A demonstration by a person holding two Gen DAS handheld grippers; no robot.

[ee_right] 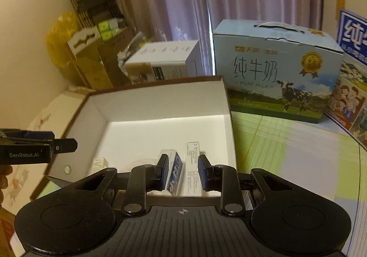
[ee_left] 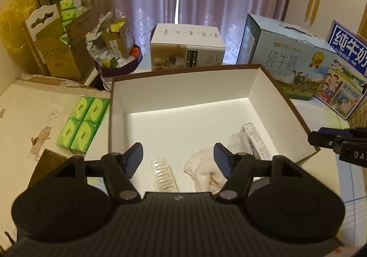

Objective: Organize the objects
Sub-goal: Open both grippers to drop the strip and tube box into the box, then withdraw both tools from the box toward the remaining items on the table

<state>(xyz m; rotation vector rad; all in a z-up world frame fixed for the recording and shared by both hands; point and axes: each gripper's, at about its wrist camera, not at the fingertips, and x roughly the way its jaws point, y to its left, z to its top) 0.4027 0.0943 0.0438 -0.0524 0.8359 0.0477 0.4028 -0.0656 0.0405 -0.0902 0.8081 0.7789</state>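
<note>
Left gripper [ee_left: 178,160]: fingers apart, nothing between them, poised above the near end of the open white box [ee_left: 257,87]. On the box floor lie a blister strip [ee_left: 164,175], a cream cloth [ee_left: 204,171] and a small printed carton [ee_left: 258,140]. Right gripper [ee_right: 181,171]: fingers narrowly parted, gripping nothing, over the same carton.

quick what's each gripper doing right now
left gripper: open, holding nothing.
right gripper: jaws slightly apart, not pressing on anything; empty.
</note>
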